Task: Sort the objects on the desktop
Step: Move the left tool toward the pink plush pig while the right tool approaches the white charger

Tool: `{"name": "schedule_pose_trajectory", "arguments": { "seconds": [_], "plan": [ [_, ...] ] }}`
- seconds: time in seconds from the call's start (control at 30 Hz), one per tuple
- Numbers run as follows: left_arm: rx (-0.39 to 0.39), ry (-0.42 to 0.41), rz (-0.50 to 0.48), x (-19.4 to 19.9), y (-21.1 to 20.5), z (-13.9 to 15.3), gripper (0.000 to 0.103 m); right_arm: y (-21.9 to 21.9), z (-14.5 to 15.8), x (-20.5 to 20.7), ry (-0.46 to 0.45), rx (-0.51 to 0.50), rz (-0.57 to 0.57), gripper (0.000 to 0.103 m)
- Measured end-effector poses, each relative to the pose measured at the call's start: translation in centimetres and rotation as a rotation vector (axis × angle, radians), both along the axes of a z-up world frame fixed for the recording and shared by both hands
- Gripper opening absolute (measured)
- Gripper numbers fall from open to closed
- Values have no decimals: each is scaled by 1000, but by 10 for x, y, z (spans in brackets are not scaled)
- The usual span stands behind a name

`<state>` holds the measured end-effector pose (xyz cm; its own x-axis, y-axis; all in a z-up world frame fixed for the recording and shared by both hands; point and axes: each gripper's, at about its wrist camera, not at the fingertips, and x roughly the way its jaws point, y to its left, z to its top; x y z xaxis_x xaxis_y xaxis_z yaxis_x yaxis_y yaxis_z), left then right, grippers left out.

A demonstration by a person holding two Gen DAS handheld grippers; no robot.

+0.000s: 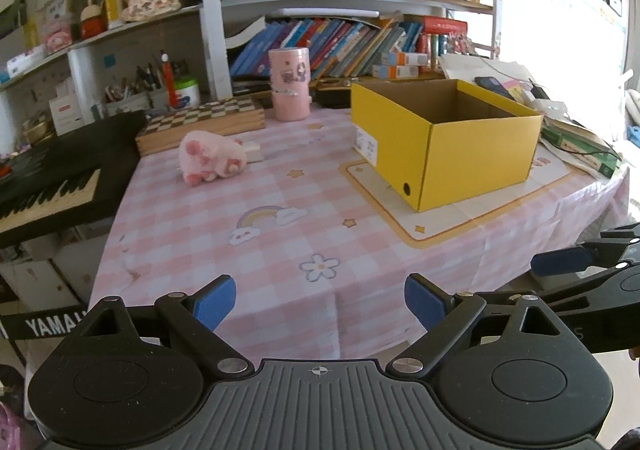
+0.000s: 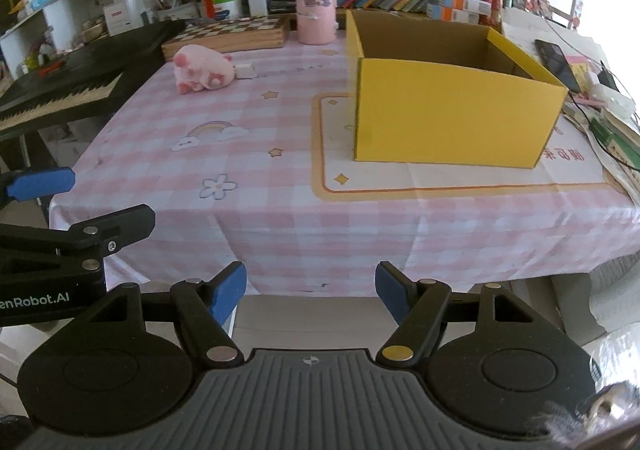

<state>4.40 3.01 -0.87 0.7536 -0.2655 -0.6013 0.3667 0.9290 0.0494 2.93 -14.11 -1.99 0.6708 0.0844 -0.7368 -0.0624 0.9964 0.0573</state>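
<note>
An open yellow cardboard box (image 1: 448, 146) (image 2: 452, 110) stands on the right of the pink checked tablecloth (image 1: 280, 242) (image 2: 260, 178). A pink plush toy (image 1: 212, 158) (image 2: 202, 68) lies at the far left, with a small white block (image 1: 253, 151) (image 2: 245, 71) beside it. A pink cylindrical holder (image 1: 290, 89) (image 2: 316, 8) stands at the back. My left gripper (image 1: 320, 300) hovers open over the near table edge, holding nothing. My right gripper (image 2: 310, 290) is open and empty, just off the front edge. Each gripper's blue fingers (image 1: 560, 261) (image 2: 40, 183) show in the other's view.
A wooden chessboard box (image 1: 204, 124) (image 2: 232, 34) lies at the back left. A black keyboard (image 1: 52, 178) (image 2: 68, 82) borders the table's left side. Books and papers (image 1: 576, 138) (image 2: 600, 110) with a phone pile up on the right. Shelves of books rise behind.
</note>
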Motion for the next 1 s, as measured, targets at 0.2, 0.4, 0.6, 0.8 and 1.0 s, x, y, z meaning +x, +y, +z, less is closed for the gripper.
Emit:
{"name": "schedule_pose_trajectory", "arguments": {
  "seconds": [0.2,0.4,0.6,0.8,1.0],
  "plan": [
    [-7,-14,31,-3,16,2,94,16,3,1,-13,-9,30,69],
    [-10,-21,71,-5,35,3,94,34,5,3,-23,-14,68,69],
    [-9,-31,109,-6,51,5,94,52,7,6,-33,-17,107,69],
    [-10,-36,133,-3,59,6,94,62,9,13,-44,-23,132,69],
    [-7,-36,154,4,64,6,94,67,8,24,-47,-18,154,69]
  ]
}}
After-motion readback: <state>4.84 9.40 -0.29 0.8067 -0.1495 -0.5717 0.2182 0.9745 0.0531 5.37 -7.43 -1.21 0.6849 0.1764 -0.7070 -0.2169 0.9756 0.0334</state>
